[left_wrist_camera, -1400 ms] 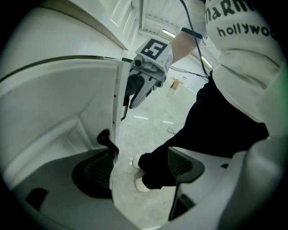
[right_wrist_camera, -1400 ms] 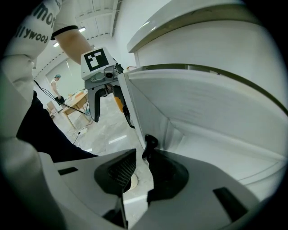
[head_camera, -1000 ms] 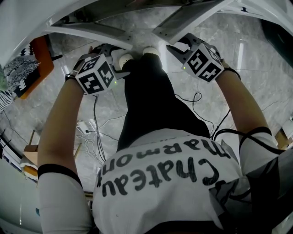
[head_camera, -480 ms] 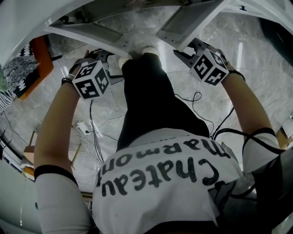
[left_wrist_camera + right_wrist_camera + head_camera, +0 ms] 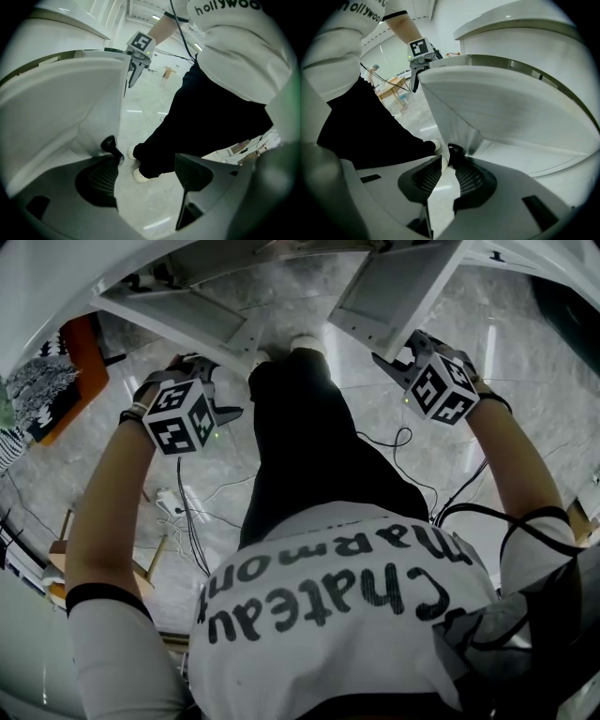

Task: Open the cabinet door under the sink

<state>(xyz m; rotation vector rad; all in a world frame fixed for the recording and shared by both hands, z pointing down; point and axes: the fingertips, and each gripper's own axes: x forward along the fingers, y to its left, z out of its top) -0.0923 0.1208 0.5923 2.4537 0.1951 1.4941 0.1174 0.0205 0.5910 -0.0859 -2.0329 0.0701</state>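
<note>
Two white cabinet doors stand swung outward below me. In the head view the left door point(image 5: 169, 315) has my left gripper point(image 5: 220, 409) at its free edge, and the right door point(image 5: 398, 287) has my right gripper point(image 5: 394, 362). In the left gripper view the jaws point(image 5: 145, 173) stand wide apart, and the left door's point(image 5: 61, 103) black knob point(image 5: 110, 145) sits against the left fingertip. In the right gripper view the jaws point(image 5: 447, 164) are nearly together, pinching the black knob point(image 5: 454, 151) of the right door point(image 5: 497, 108).
My black-trousered legs point(image 5: 309, 446) and white shoes point(image 5: 307, 341) stand between the two doors on a grey marble floor. Loose cables point(image 5: 197, 512) lie on the floor at the left. An orange-edged object point(image 5: 80, 362) sits far left.
Both grippers have moved apart, the left one leftward and the right one rightward. The two doors have swung wider with them.
</note>
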